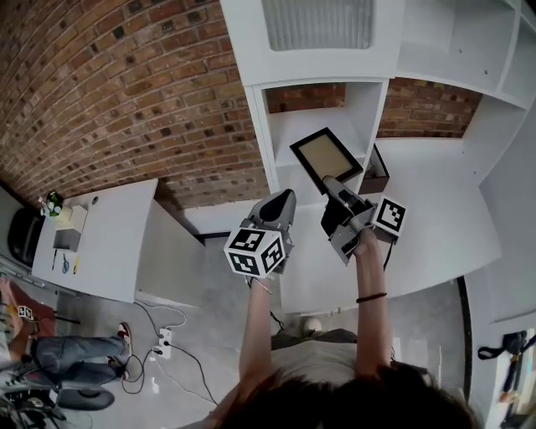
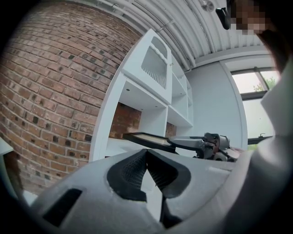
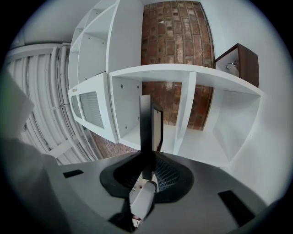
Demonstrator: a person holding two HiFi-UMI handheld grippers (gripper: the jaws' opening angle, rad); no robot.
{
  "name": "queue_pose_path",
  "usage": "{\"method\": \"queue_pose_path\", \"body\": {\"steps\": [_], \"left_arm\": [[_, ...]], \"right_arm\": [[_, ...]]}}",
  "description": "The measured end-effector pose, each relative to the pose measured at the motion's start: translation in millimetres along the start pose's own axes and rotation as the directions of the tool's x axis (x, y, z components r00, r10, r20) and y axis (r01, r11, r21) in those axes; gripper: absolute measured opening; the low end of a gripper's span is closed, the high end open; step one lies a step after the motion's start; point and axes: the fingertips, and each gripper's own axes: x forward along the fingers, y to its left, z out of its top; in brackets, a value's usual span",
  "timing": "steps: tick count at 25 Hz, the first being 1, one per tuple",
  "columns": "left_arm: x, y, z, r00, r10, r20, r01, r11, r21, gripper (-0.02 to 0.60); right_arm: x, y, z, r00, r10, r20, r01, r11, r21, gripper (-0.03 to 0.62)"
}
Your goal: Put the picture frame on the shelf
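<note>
Closest to us, our own dark hair (image 1: 335,406) fills the bottom edge of the head view, and both bare arms (image 1: 255,327) reach up from it towards the tall white shelf unit (image 1: 261,142) set against the red brick wall (image 1: 126,84).

Our right gripper (image 1: 332,182) is clenched on the lower edge of the black-rimmed rectangular picture frame (image 1: 327,157) with its tan panel. In that gripper's own view the picture frame (image 3: 147,123) stands edge-on, pinched between the ribbed pads (image 3: 167,176). We hold it in the air, tilted, just in front of the open compartment below the white louvred door (image 1: 318,21). It seems not yet to rest on the white board.

Our left gripper (image 1: 286,197) hovers just beside, its jaws pressed together on nothing. A small dark brown wooden box (image 1: 378,172) sits on the neighbouring ledge, to the frame's right.

We judge the carrying done and the placing begun. Next we need to push the frame deeper, stand it steady on the board clear of the side wall, and only then let go.
</note>
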Motion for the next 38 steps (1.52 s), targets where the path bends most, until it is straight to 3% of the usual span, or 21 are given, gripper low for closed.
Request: {"method": "queue_pose_path", "body": {"steps": [15,38], "left_arm": [[16.2,19.7,2.0,1.0,0.022,0.0,-0.022,1.0,0.005,0.011],[53.5,51.3,6.9,0.999,-0.037,-0.03,0.037,0.999,-0.006,0.011]], "right_arm": [[29.0,-15.6,4.9,0.999,0.007,-0.031,-0.006,0.999,0.034,0.072],[63.8,-36.5,26.8,0.999,-0.028,0.037,0.024,0.996,0.081,0.072]]}}
